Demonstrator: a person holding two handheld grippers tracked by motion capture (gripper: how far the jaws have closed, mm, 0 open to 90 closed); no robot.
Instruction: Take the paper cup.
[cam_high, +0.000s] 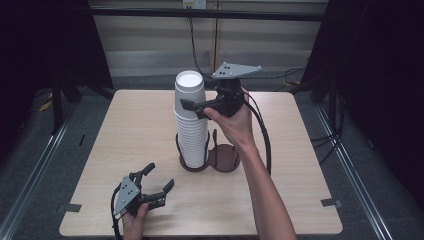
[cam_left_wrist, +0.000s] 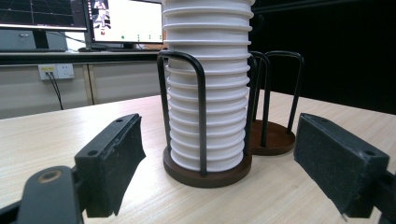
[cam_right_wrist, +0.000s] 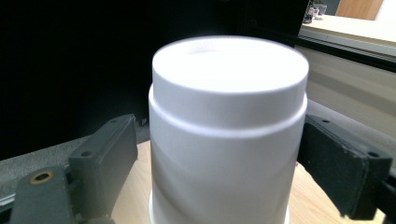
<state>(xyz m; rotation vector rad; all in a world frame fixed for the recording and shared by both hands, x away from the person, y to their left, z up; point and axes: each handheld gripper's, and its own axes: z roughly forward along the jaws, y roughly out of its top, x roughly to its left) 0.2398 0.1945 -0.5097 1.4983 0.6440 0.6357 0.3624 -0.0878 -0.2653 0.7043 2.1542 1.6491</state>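
Stack of white cups (cam_high: 191, 120) upright in left ring of wire holder (cam_high: 222, 159), mid table (cam_high: 130, 130). Right hand-held gripper (cam_high: 192, 107) at top cup, jaws apart either side, not pressing. Left hand-held gripper (cam_high: 157, 181) open, empty, near front edge.
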